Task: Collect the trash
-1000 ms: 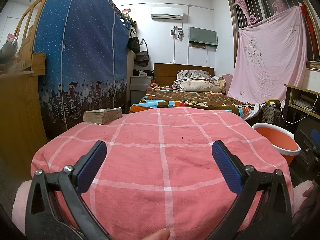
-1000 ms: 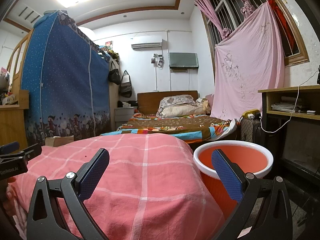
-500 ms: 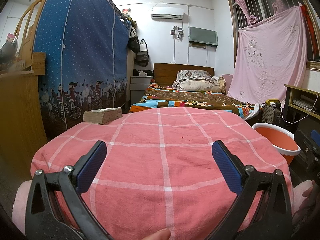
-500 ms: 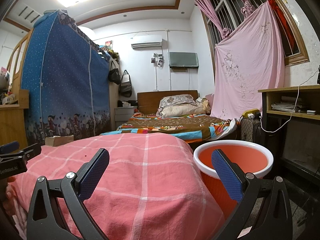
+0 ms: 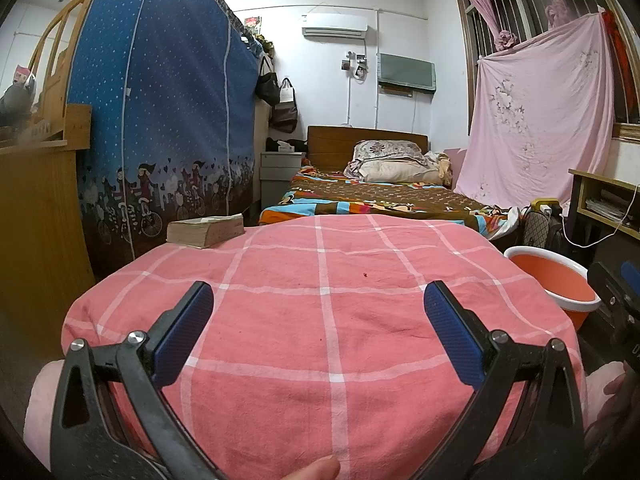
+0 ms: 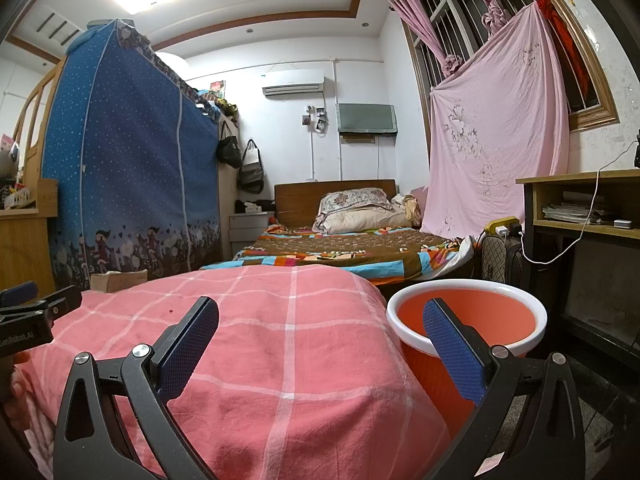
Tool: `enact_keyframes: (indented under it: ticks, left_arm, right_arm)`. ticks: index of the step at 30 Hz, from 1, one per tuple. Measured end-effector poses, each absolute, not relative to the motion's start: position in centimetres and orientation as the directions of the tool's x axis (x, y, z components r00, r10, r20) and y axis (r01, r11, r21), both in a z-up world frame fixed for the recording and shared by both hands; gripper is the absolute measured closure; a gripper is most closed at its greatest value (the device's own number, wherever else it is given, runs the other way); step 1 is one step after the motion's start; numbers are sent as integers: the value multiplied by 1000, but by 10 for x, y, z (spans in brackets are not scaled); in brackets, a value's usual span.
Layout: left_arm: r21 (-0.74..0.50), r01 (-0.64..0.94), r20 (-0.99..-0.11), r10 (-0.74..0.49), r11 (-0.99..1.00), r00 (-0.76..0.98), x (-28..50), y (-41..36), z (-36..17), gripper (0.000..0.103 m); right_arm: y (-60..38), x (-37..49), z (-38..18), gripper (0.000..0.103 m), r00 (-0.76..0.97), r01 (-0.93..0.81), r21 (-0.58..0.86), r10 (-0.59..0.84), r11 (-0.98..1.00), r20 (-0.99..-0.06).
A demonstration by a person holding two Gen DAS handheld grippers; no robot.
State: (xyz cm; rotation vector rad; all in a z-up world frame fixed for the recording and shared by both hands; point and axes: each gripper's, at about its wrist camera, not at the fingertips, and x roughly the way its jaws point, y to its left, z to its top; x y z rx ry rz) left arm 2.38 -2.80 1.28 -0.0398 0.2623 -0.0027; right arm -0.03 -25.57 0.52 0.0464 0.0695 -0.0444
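Observation:
An orange bin with a white rim [image 6: 468, 316] stands on the floor at the right side of a surface covered with a pink checked cloth [image 5: 324, 312]; the bin also shows in the left wrist view [image 5: 556, 280]. A tiny red speck [image 5: 365, 274] lies on the cloth. My left gripper [image 5: 319, 304] is open and empty above the near part of the cloth. My right gripper [image 6: 320, 316] is open and empty, its right finger in front of the bin. No other trash shows.
A thick old book [image 5: 206, 230] lies at the cloth's far left corner. A blue fabric wardrobe [image 5: 160, 120] stands at left, a bed [image 5: 380, 196] behind, a desk with a cable [image 6: 580, 208] at right.

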Motion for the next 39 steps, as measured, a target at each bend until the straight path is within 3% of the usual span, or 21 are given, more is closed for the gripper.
enact_keyframes:
  ticks: [39]
  left_arm:
    - [-18,-8,-275,3,1000,961,24,-31,11,13]
  right_arm:
    - [-251,-2,-1,0,996,42,43,-39,998,-79]
